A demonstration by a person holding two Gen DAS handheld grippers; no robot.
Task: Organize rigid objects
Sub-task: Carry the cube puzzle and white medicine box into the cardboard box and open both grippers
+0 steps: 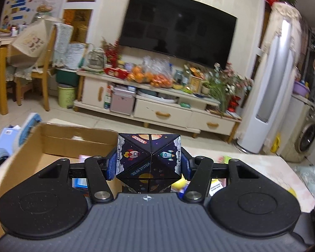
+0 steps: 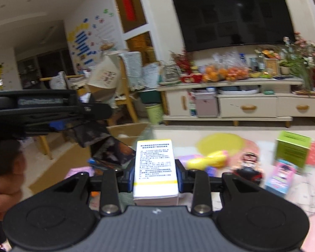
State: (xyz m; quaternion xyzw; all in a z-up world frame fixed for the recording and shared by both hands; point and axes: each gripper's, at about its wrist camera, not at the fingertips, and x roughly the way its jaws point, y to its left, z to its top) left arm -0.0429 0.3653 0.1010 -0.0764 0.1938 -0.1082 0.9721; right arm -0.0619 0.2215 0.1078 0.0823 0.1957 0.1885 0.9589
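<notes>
The left gripper (image 1: 149, 164) squeezes a space cube (image 1: 149, 159) tight between its two blue pads (image 1: 112, 166). The cube is up in the air, just past the near right edge of the cardboard box (image 1: 52, 145). The right gripper (image 2: 156, 176) squeezes a white box with a yellow stripe (image 2: 154, 168) and holds it above the table (image 2: 252, 140).

I think the step now is to put the cube into the cardboard box. To do it well, move the cube left and a bit farther, so it is over the open middle of the box and not over the wall. Go down low before letting go, so it does not bang. The white box should wait its turn, because the two tools are close to each other and could bump.

The cube is dark, almost black, with sharp corners. It has little rockets, round planets and clouds on it, and the words SOLAR SYSTEM, VENUS and ROCKET. Lines cross its top like folds. It looks hard and smooth.

Still on the table are a green box (image 2: 292, 149), a pink box (image 2: 280, 176) and a yellow toy (image 2: 208, 159).
</notes>
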